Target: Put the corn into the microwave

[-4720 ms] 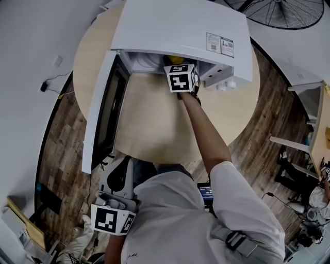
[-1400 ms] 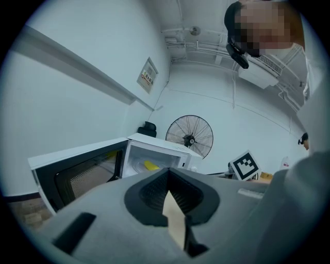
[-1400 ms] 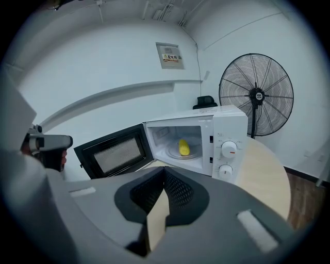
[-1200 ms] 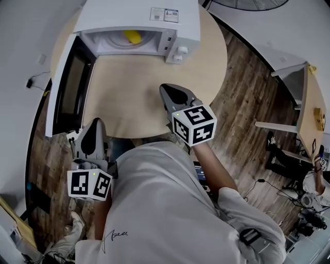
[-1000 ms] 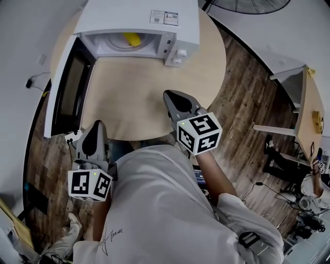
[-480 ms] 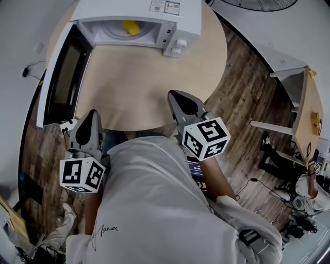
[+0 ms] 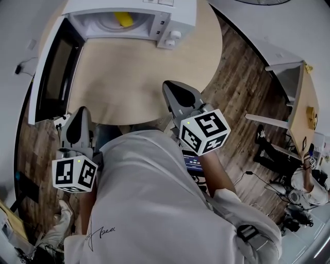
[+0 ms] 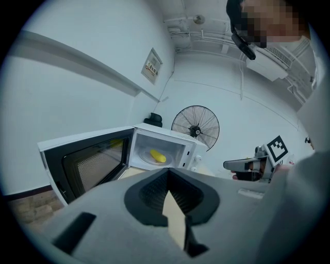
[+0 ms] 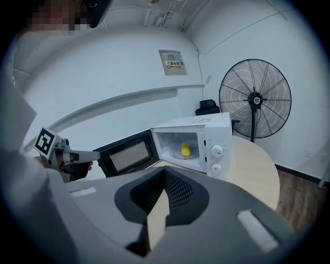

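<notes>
The yellow corn (image 7: 124,19) lies on the turntable inside the white microwave (image 7: 175,13), whose door (image 7: 46,72) stands swung wide open to the left. The corn (image 8: 158,155) also shows in the left gripper view, and the corn (image 9: 185,150) in the right gripper view. My right gripper (image 7: 174,88) hovers over the table's near edge, well short of the microwave, shut and empty. My left gripper (image 7: 80,117) is held off the table's near-left edge, below the door, jaws together with nothing between them.
The round wooden table (image 7: 139,77) carries only the microwave. A standing fan (image 9: 255,98) is behind the table at the right. Wood floor surrounds the table, and a second table (image 7: 301,103) stands at the far right.
Earlier my right gripper was at the microwave's opening; now it is drawn back near my body and the corn rests inside. Over the last second both grippers have barely shifted.
</notes>
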